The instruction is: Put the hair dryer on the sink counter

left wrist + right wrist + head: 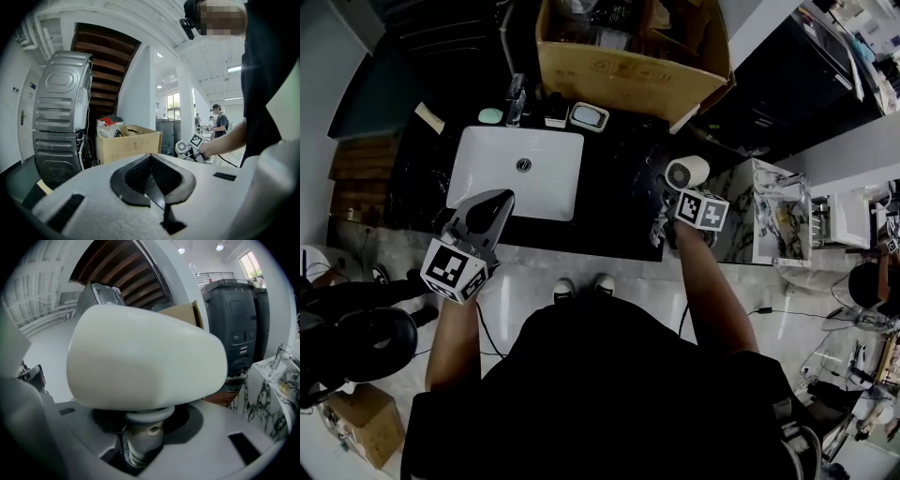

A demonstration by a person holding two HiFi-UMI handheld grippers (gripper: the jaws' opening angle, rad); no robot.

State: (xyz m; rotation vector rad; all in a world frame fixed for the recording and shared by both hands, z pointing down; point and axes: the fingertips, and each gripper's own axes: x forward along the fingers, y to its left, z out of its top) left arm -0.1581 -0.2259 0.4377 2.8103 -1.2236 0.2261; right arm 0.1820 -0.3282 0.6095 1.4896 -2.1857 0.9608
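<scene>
1. White plastic fills the right gripper view. The right gripper has its jaws partly closed and clamped on the handle of the hair dryer. The handle runs down into the jaws, and the barrel lies crosswise above them, pointing from 9 to 3 o'clock in that view.
2. From the head view, the right gripper has the hair dryer at its 12 o'clock, on the wall side. It appears to be held over the right end of the dark sink counter.
3. I would say the open counter space lies at about 9 to 10 o'clock from the dryer, between it and the white basin. The marble stand is just beside it at 3 o'clock, so there is not much margin on that side.
4. The cardboard box sits further out, at 11 o'clock.
5. The left gripper is well apart at 9 o'clock, over the front rim of the basin. Its jaws are pressed together with nothing between them.
6. My guess is that the right hand does this job alone. It would lower the dryer so the barrel's long side meets the counter, then let go of the handle.
</scene>
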